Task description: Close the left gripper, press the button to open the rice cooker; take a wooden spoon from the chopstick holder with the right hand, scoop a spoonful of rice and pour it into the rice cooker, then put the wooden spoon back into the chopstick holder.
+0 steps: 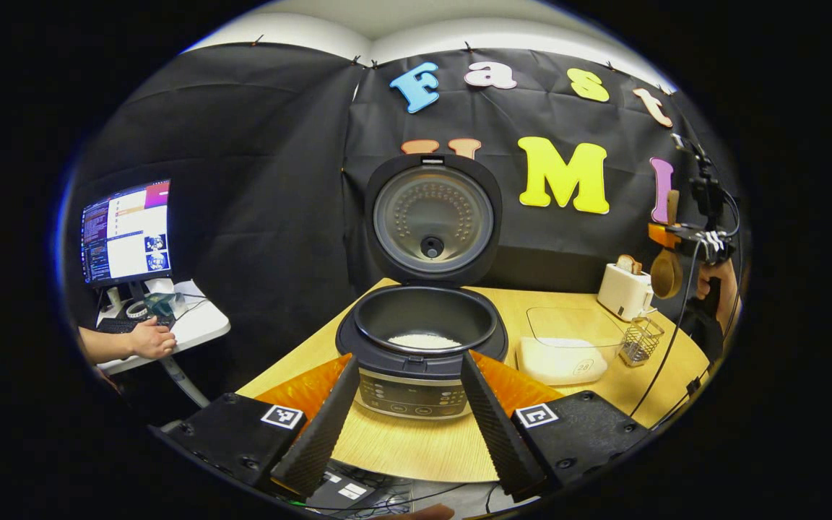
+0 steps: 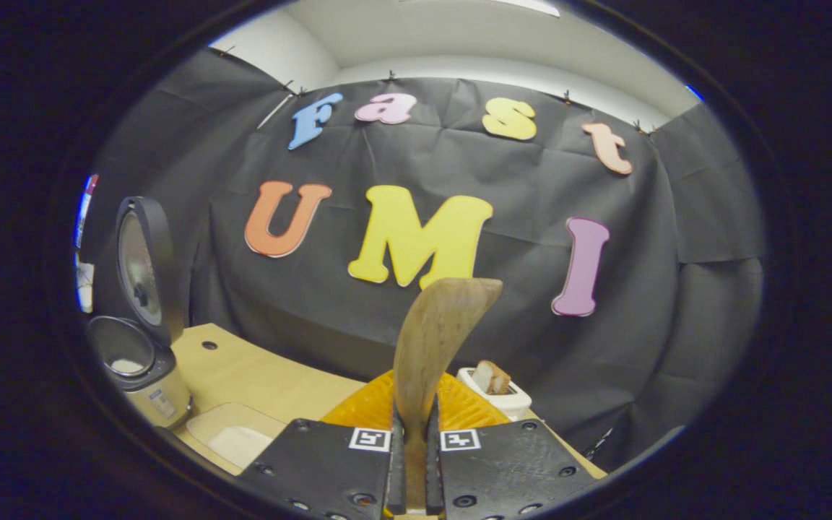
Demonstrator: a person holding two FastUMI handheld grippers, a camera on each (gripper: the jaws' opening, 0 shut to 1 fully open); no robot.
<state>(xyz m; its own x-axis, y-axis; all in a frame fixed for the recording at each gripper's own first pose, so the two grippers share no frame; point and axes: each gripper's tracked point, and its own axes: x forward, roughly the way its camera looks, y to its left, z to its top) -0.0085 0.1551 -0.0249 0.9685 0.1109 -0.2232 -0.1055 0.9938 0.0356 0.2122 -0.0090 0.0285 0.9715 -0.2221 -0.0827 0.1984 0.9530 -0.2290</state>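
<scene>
The rice cooker stands open on the table, lid upright, with a little white rice in its pot. My left gripper is open, its fingers either side of the cooker's front panel and touching nothing. At the far right my right gripper holds the wooden spoon with its bowl hanging down, high above the wire chopstick holder. In the right gripper view the right gripper is shut on the wooden spoon, whose handle sticks up between the fingers. The rice cooker is far left.
A clear container of rice lies right of the cooker, beside the holder. A white toaster with bread stands behind it. At the left, a monitor sits on a side table, with a person's hand at the keyboard.
</scene>
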